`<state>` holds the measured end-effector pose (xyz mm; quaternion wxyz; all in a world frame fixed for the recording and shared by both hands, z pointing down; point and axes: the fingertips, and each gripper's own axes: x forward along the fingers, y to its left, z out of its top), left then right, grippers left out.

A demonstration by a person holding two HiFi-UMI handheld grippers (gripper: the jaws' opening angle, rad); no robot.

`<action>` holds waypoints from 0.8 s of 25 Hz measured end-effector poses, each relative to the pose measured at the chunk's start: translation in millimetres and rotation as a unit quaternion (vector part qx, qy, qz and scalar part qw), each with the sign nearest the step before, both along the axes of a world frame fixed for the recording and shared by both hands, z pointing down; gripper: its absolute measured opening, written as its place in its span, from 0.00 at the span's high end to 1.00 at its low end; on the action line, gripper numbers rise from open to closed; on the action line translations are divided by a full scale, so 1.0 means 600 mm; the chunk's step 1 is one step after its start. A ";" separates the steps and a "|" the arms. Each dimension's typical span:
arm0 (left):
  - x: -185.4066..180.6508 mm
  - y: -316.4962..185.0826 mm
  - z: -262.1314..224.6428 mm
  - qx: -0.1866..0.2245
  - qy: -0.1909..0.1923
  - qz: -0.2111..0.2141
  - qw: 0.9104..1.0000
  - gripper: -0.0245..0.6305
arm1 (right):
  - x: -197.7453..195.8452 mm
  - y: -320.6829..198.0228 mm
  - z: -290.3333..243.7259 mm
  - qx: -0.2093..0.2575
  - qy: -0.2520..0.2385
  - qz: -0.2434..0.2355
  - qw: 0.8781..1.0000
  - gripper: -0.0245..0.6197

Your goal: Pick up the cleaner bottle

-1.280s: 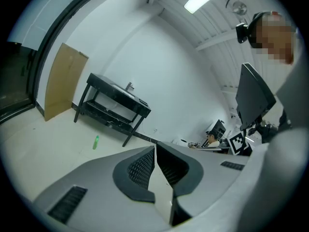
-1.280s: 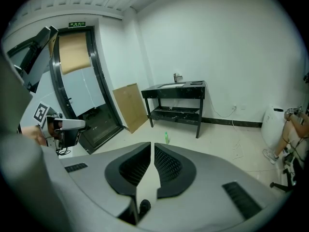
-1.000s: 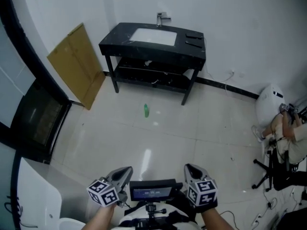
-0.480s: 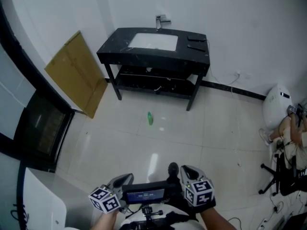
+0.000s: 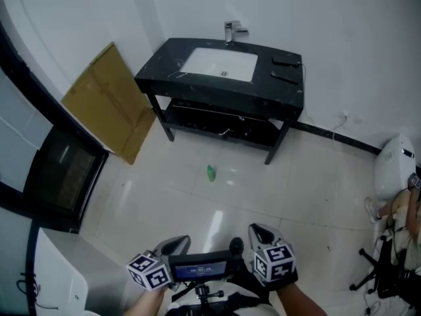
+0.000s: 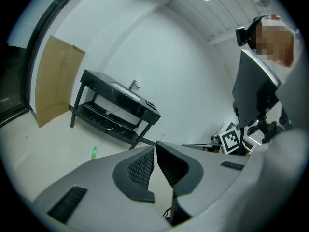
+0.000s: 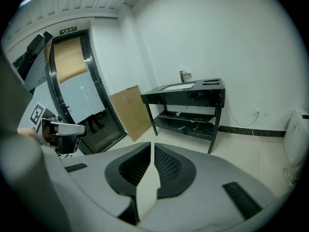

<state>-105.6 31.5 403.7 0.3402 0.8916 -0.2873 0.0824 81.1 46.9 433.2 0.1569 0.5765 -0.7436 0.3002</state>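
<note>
The pale tiled floor (image 5: 296,196) fills most of the head view. A black washstand (image 5: 164,71) with a white basin (image 5: 220,63) stands against the far wall, and a cardboard sheet (image 5: 108,101) leans to its left. Low at the near edge, the left gripper (image 5: 175,245) and right gripper (image 5: 260,233) are held side by side, each with its jaws pressed together on nothing. The small green cleaner bottle (image 5: 210,172) stands on the open floor in front of the washstand's front edge, well apart from both grippers.

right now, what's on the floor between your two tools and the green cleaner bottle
Nothing but bare pale floor with a streak of glare, as the head view shows, between the left tool, right tool and cleaner bottle.
</note>
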 end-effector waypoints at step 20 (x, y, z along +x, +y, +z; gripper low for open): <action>0.104 -0.164 -0.006 0.000 -0.012 -0.006 1.000 0.95 | 0.100 -0.133 0.007 -0.012 -0.010 -0.006 1.000 0.93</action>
